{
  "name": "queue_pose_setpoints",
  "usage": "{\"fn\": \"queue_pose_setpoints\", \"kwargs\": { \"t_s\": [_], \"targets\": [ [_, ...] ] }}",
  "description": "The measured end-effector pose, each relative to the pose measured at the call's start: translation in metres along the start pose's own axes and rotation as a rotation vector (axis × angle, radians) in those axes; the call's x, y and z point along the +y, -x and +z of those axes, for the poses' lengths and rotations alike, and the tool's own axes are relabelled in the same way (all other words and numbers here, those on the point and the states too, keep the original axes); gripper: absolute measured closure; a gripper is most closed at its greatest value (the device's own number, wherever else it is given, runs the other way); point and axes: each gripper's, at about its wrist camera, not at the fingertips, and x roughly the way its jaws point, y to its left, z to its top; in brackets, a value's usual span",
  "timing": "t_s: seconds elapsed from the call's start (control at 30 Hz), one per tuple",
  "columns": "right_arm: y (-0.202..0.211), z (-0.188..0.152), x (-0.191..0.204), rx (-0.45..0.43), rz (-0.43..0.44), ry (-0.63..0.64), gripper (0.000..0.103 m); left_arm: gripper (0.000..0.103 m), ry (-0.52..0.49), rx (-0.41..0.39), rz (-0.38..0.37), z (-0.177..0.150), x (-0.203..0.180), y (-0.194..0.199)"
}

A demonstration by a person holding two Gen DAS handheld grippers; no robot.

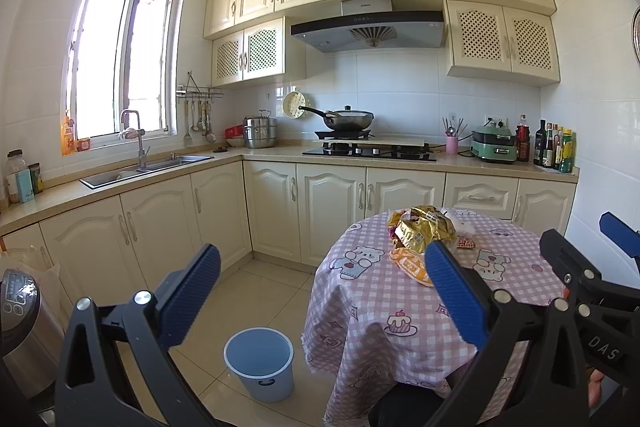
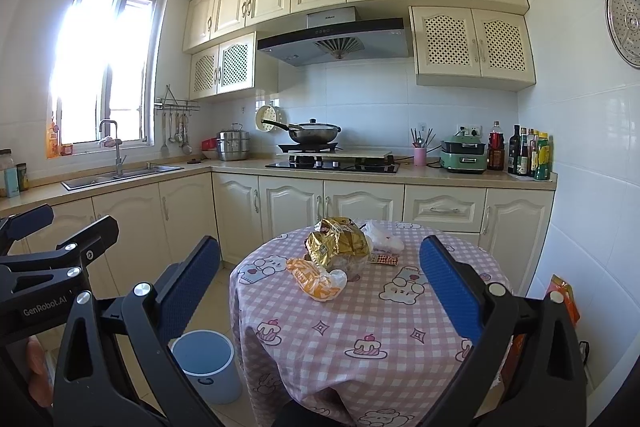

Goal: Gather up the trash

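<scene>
A pile of trash lies on the round table with the pink checked cloth [image 2: 360,311]: a crumpled gold foil bag [image 2: 340,241], an orange wrapper [image 2: 316,279], a white plastic bag [image 2: 384,237] and a small red wrapper [image 2: 384,259]. The gold bag [image 1: 426,229] and orange wrapper [image 1: 410,263] also show in the left wrist view. A light blue bin [image 1: 260,363] stands on the floor left of the table, also in the right wrist view [image 2: 206,363]. My left gripper [image 1: 320,291] is open and empty, short of the table. My right gripper [image 2: 320,287] is open and empty, above the table's near side.
Cream kitchen cabinets and a counter [image 2: 440,177] run behind the table, with a sink [image 1: 148,169], stove and wok [image 1: 348,119], and bottles [image 2: 528,153]. A steel appliance [image 1: 20,323] stands at the left. The right gripper's body [image 1: 592,279] shows at the left view's right edge.
</scene>
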Motion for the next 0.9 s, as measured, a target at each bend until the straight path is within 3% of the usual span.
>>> {"fn": "queue_pose_setpoints", "kwargs": {
  "t_s": [0.9],
  "targets": [
    [-0.0020,-0.0015,0.0028,0.011,0.008,0.003,0.007,0.004,0.001,0.004,0.002,-0.0012,0.0021,0.0011]
  ]
}}
